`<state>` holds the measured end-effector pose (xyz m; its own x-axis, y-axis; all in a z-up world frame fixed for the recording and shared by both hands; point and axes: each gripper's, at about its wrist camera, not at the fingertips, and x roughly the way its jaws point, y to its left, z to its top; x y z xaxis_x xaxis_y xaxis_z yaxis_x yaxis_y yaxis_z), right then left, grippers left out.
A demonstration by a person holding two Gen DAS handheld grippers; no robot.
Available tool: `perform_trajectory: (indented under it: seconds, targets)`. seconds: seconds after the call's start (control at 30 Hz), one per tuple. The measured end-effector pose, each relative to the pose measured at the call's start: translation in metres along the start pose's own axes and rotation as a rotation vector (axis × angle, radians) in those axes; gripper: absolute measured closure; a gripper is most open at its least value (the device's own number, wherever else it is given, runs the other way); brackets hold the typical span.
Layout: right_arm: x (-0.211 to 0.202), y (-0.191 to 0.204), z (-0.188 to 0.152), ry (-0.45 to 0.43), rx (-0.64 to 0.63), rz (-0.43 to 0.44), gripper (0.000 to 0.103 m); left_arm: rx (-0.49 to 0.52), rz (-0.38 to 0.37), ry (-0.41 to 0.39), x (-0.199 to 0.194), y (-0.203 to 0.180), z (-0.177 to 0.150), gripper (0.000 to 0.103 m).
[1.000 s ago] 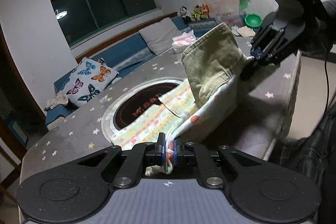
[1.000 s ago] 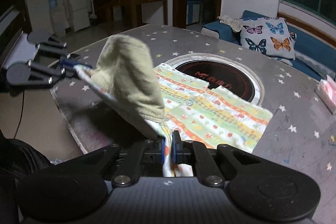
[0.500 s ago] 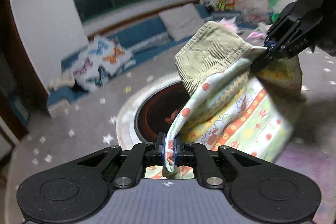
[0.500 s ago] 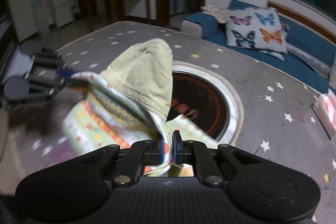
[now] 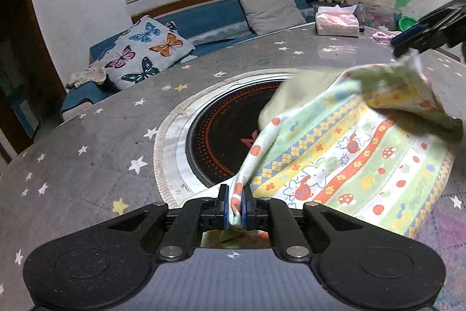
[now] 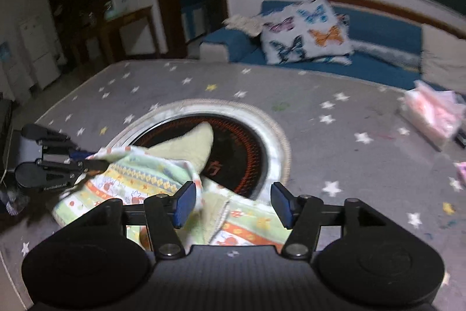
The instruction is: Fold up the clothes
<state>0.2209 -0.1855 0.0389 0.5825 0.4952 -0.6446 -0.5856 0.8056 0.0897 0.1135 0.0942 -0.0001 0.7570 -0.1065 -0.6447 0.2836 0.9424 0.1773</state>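
Note:
A child's garment [image 5: 349, 159], printed with coloured stripes and cartoons and lined in pale green, lies folded over on the grey star-patterned table [image 5: 87, 136]. My left gripper [image 5: 236, 206] is shut on its near corner. In the right wrist view the garment [image 6: 139, 179] spreads under my right gripper [image 6: 233, 204]. That gripper's jaws are opening and stand apart; cloth brushes the left pad [image 6: 185, 203] without being pinched. From the left wrist view my right gripper [image 5: 407, 41] hovers just above the garment's far corner. My left gripper [image 6: 87, 162] shows at the left, gripping cloth.
A round black hob [image 5: 221, 142] with a white rim sits in the table's middle, partly under the garment. A tissue pack [image 5: 336, 22] and a small pink item [image 5: 381, 34] lie at the far edge. Beyond the table are a blue sofa and a butterfly cushion [image 5: 145, 48].
Both grippers carried the lifted garment forward over the hob and lowered it. The right gripper's jaws have parted and the corner has slipped out; the left stays clamped.

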Motion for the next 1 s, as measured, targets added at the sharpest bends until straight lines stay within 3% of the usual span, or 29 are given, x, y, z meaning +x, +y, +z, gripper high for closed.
perform_trajectory:
  seconds: [0.2, 0.3, 0.43, 0.5, 0.57, 0.67, 0.77, 0.83, 1.0]
  targets:
    - [-0.03, 0.018, -0.017, -0.101, -0.039, -0.047, 0.045, -0.052, 0.02, 0.019, -0.004, 0.001, 0.006, 0.091]
    - [-0.021, 0.027, -0.028, -0.065, -0.043, -0.025, 0.045, -0.086, 0.025, 0.026, -0.004, 0.005, 0.008, 0.088]
    - [0.006, 0.019, -0.039, -0.013, 0.012, -0.069, 0.048, -0.12, 0.067, 0.044, -0.001, 0.013, 0.008, 0.082]
    - [0.017, 0.01, -0.044, 0.018, 0.064, -0.073, 0.049, -0.127, 0.117, 0.057, 0.002, 0.018, 0.006, 0.074]
    - [0.025, 0.006, -0.051, 0.046, 0.08, -0.085, 0.056, -0.143, 0.17, 0.066, 0.006, 0.025, 0.004, 0.069]
    - [0.024, 0.005, -0.053, 0.049, 0.087, -0.102, 0.07, -0.197, 0.212, 0.068, 0.005, 0.037, 0.004, 0.073]
    - [0.018, 0.009, -0.044, 0.011, 0.075, -0.088, 0.071, -0.222, 0.163, 0.028, -0.01, 0.037, 0.007, 0.073]
    - [0.02, 0.012, -0.036, -0.001, 0.064, -0.068, 0.072, -0.213, 0.084, 0.007, -0.016, 0.028, 0.011, 0.076]
    - [0.051, 0.018, -0.029, 0.039, 0.069, -0.029, 0.074, -0.157, -0.067, 0.005, -0.009, -0.006, 0.025, 0.081]
